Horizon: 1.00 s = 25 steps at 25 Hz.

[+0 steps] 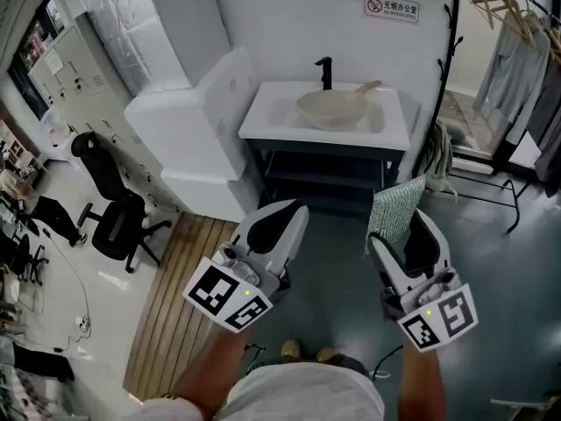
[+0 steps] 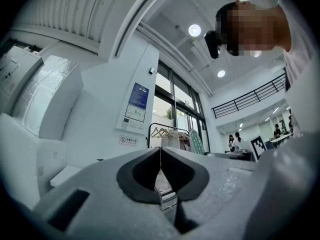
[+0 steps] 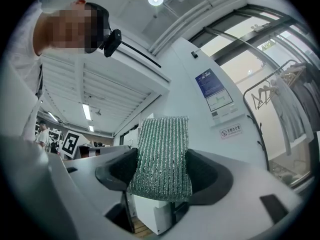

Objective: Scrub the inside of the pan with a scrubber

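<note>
The cream round pan (image 1: pixel 337 108) sits in the white sink (image 1: pixel 263 121), well ahead of both grippers, with its handle angled to the right. The right gripper (image 3: pixel 162 171) is clamped on the green-silver knitted scrubber (image 3: pixel 162 149). The left gripper (image 2: pixel 161 176) is closed and empty.

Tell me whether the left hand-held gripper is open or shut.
Shut: the left hand-held gripper shows its jaws meeting along a thin line in its own view, with nothing between them.

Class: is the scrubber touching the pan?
Apart. Head view: the scrubber is in the right claw, with floor between it and the pan.
</note>
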Tool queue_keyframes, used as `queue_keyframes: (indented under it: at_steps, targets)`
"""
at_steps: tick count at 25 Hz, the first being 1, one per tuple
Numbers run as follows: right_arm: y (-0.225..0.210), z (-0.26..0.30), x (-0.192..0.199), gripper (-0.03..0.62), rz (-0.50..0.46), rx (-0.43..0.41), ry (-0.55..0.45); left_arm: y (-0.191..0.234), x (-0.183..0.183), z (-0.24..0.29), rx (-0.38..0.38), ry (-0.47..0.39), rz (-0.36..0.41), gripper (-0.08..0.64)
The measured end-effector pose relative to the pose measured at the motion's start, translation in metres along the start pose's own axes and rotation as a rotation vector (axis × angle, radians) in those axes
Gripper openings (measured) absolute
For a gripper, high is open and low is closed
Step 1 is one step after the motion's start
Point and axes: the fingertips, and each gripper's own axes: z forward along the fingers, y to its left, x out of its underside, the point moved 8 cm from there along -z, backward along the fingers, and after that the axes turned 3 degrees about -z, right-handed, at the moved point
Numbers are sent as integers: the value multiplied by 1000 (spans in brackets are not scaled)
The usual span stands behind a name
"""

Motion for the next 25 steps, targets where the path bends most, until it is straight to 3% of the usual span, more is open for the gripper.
queue_keyframes:
  at_steps: [15, 25]
  targets:
    - [-44, -9, -3, 304, -11, -33, -14, -12, 13, 25, -54, -6, 29, 17]
    - [-70, 34, 7, 304, -34, -39, -16, 31, 19, 57, -48, -26, 34, 17]
